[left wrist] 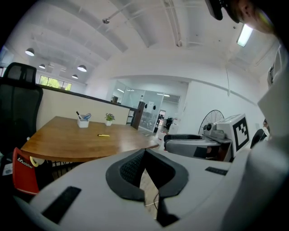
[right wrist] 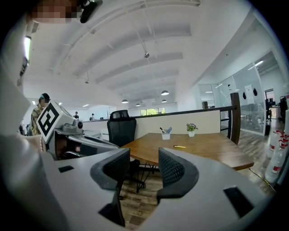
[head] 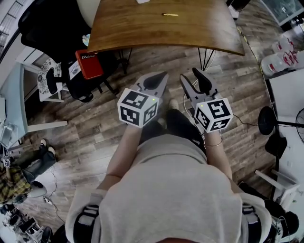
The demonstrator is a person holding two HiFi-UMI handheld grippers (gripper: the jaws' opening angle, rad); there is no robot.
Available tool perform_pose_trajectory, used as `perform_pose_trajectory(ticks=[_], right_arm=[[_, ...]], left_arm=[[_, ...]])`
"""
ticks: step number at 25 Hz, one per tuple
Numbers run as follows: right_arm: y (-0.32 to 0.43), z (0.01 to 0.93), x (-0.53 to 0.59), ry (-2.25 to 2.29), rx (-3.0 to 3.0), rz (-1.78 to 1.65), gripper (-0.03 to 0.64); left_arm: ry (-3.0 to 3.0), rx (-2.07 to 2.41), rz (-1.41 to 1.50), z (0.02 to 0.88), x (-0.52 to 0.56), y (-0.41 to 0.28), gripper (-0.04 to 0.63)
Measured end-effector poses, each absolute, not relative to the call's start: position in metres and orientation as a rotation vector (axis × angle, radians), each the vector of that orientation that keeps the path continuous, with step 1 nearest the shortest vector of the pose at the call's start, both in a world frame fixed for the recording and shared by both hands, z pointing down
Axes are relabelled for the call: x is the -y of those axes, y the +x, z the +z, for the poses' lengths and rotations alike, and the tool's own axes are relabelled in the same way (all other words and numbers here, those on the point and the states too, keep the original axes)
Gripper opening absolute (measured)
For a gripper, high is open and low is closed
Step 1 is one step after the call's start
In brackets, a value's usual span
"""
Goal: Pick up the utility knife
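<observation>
The utility knife (head: 170, 14) is a thin yellow stick lying on the wooden table (head: 142, 28) far ahead of me. It also shows as a small yellow mark in the left gripper view (left wrist: 103, 135) and in the right gripper view (right wrist: 179, 146). Both grippers hang in the air over the floor, well short of the table. My left gripper (head: 164, 75) has its tips together with nothing between them (left wrist: 144, 153). My right gripper (head: 190, 74) stands open and empty, with a clear gap between its black pads (right wrist: 143, 162).
A white pen cup (right wrist: 165, 134) and a small plant (right wrist: 192, 128) stand on the table beyond the knife. A black office chair (head: 47, 23) and a red box (head: 89, 64) sit left of the table. A fan (head: 268, 121) and water bottles (head: 285, 57) are at the right.
</observation>
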State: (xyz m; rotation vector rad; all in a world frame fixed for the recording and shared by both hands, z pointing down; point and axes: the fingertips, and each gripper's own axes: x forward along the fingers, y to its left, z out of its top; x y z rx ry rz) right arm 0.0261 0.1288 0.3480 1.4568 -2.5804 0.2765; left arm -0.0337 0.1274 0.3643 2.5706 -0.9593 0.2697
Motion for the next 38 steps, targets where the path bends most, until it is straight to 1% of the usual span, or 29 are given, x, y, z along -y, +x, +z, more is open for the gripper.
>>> perform_pose_trajectory(ticks=[11, 30, 38], right_arm=[[0.031, 0.360, -0.067, 1.403, 2.592, 0.315, 0.190], [0.093, 0.346, 0.121, 1.209, 2.700, 0.283, 0.190], [0.109, 0.351, 0.173, 1.153, 2.722, 0.282, 0.190]], left_arm=[[2.505, 1.027, 0.266, 0.376, -0.070, -0.040, 0.012], [2.451, 1.219, 0.229, 0.352, 0.118, 0.018, 0.012], [2.379, 1.288, 0.233, 0.365, 0.161, 0.024, 0.012]])
